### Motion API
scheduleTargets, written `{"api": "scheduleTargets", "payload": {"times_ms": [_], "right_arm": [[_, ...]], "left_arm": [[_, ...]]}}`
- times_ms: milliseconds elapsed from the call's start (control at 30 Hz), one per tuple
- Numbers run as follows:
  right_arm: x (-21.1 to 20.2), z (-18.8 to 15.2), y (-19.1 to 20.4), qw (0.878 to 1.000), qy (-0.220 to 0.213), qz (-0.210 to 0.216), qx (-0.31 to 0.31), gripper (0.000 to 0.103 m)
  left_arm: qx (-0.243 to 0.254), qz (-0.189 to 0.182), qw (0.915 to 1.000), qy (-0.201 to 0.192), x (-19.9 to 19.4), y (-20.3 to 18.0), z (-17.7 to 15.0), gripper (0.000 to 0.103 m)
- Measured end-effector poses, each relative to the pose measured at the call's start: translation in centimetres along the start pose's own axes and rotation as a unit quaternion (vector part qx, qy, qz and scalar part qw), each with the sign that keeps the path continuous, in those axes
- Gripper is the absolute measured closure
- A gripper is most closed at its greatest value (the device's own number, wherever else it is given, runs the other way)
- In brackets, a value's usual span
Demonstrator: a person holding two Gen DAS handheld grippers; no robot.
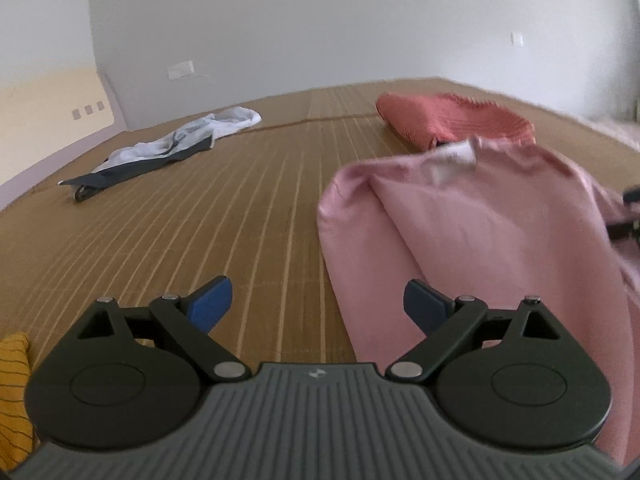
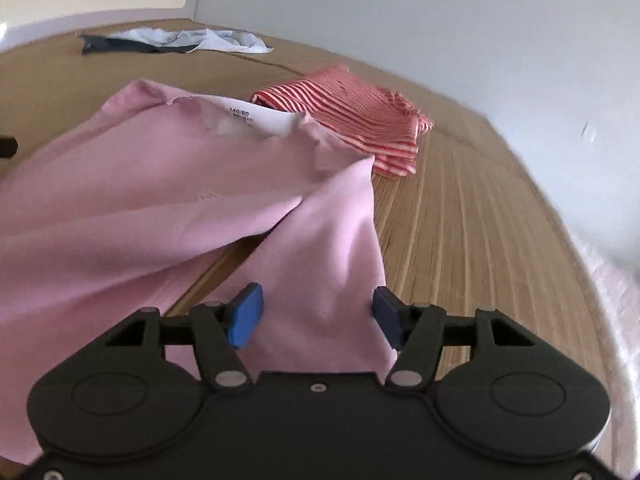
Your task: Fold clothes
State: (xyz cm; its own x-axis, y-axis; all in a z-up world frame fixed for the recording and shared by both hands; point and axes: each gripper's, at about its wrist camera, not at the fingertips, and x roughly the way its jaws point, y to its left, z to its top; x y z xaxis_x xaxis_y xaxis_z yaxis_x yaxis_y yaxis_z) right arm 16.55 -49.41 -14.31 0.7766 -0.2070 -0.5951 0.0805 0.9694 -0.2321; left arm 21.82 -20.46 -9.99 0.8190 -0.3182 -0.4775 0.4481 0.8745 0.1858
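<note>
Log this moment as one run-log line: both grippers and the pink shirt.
left gripper: open, empty | right gripper: open, astride sleeve | pink cotton shirt: spread on woven mat, unfolded | red striped garment: folded beyond

1. A tan woven bamboo mat made of narrow slats covers the whole supporting surface, with a seam running across its far part.
2. A pink long-sleeved cotton top lies spread on the mat, its white neck label facing up and one sleeve angled out to the side.
3. A folded red-and-white striped garment rests on the mat just beyond the pink top's collar.
4. A crumpled white and dark navy garment lies well apart from both, near the far edge of the mat.
5. A mustard-yellow fabric with thin dark stripes shows at the near left edge of the left wrist view.
</note>
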Motion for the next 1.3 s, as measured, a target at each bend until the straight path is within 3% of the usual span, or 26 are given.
{"api": "scheduleTargets", "payload": {"times_ms": [33, 67, 133, 300, 400, 467, 533, 633, 700, 767, 833, 900, 967, 1067, 1167, 1300], "right_arm": [[0.1, 0.3, -0.2, 1.000, 0.005, 0.008, 0.004, 0.095], [0.2, 0.5, -0.4, 1.000, 0.010, 0.012, 0.004, 0.099], [-0.1, 1.0, -1.1, 1.000, 0.018, -0.014, -0.010, 0.099], [-1.1, 3.3, -6.4, 0.991, -0.011, -0.134, -0.013, 0.099], [0.0, 5.3, -10.4, 0.987, -0.022, -0.157, -0.003, 0.100], [1.6, 6.3, -11.4, 0.973, -0.030, -0.225, -0.048, 0.099], [3.2, 7.0, -12.2, 0.969, -0.014, -0.238, -0.065, 0.095], [2.5, 6.9, -12.0, 0.983, -0.021, -0.179, -0.027, 0.090], [0.9, 6.3, -10.7, 0.992, -0.047, -0.117, 0.005, 0.068], [-1.0, 5.1, -8.3, 0.996, -0.073, -0.041, 0.027, 0.064], [-2.7, 3.8, -4.7, 0.993, -0.088, 0.064, 0.041, 0.064], [-4.1, 2.4, -0.6, 0.982, -0.094, 0.159, 0.038, 0.064], [-5.0, 1.8, 3.4, 0.973, -0.097, 0.208, 0.015, 0.064], [-5.8, 1.2, 8.5, 0.964, -0.088, 0.249, -0.044, 0.064], [-5.6, 0.6, 10.8, 0.968, -0.047, 0.216, -0.118, 0.064], [-4.8, -0.4, 8.6, 0.975, 0.009, 0.177, -0.135, 0.064]], "left_arm": [[0.008, 0.001, 1.0000, 0.003, 0.1, -0.2, -0.2, 0.008], [0.014, 0.001, 0.9999, 0.006, 0.2, -0.3, -0.3, 0.008], [0.018, 0.003, 0.9998, 0.012, 0.3, -0.3, -0.5, 0.008], [0.002, 0.009, 0.9999, 0.013, 0.5, 0.5, -0.5, 0.008], [-0.008, 0.007, 0.9999, 0.011, 0.3, 0.9, -0.4, 0.008], [-0.009, 0.011, 0.9999, 0.009, 0.2, 1.0, -0.4, 0.008], [-0.008, 0.012, 0.9998, 0.012, 0.3, 1.1, -0.4, 0.008], [-0.005, 0.016, 0.9997, 0.019, 0.6, 1.1, -0.4, 0.008], [-0.004, 0.019, 0.9996, 0.022, 0.8, 1.2, -0.4, 0.008], [-0.009, 0.013, 0.9996, 0.024, 0.8, 1.3, -0.5, 0.008], [-0.012, 0.005, 0.9995, 0.028, 1.0, 1.2, -0.5, 0.008], [-0.002, 0.003, 0.9996, 0.029, 1.0, 0.7, -0.5, 0.008], [0.009, -0.009, 0.9994, 0.031, 1.0, 0.2, -0.6, 0.008], [0.038, -0.013, 0.9985, 0.038, 1.1, -1.1, -0.8, 0.008], [0.078, 0.014, 0.9962, 0.036, 1.3, -2.2, -0.9, 0.007], [0.105, 0.095, 0.9889, 0.044, 1.8, -1.8, -1.1, 0.006]]}}
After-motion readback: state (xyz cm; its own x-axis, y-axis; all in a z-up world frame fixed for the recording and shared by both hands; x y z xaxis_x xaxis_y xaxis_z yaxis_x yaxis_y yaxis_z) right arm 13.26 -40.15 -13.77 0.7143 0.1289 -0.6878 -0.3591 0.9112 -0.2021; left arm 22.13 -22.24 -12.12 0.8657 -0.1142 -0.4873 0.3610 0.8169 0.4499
